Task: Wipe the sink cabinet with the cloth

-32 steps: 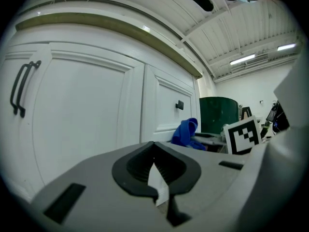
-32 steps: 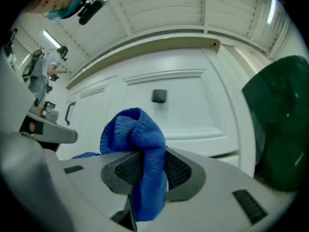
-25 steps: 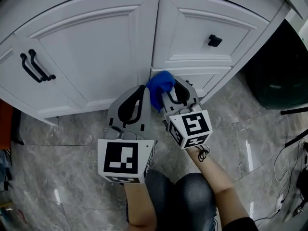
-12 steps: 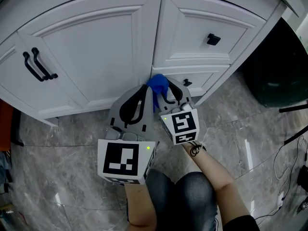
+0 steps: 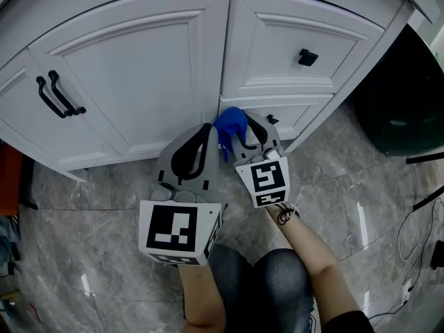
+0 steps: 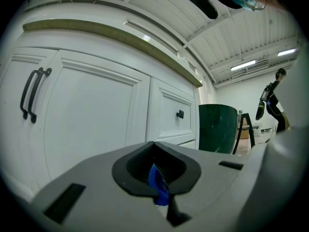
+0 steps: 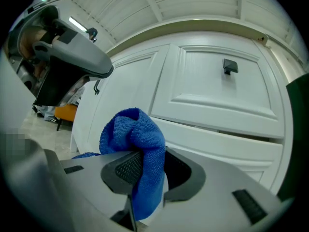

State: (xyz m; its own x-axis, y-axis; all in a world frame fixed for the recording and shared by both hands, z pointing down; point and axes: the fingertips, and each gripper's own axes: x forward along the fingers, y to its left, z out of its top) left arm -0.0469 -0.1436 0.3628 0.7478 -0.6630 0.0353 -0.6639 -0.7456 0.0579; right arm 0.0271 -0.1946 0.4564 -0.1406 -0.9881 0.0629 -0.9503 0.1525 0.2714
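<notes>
Lower centre of the head view: my left gripper (image 5: 205, 134), jaws together, a sliver of blue cloth (image 5: 229, 122) in their seam. Just to its right, my right gripper (image 5: 244, 129) is clamped on the bunched cloth. The cloth sits at mid-frame, at the foot of the white sink cabinet (image 5: 139, 68), where door meets drawers; contact I cannot confirm.

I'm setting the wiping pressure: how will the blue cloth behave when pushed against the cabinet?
Probably floppy: the blue cloth droops in folds over the right tongs. Its looped pile looks grippy, so it likely won't slip out. Bunched like this, it should squash flat against the cabinet rather than resist.
</notes>
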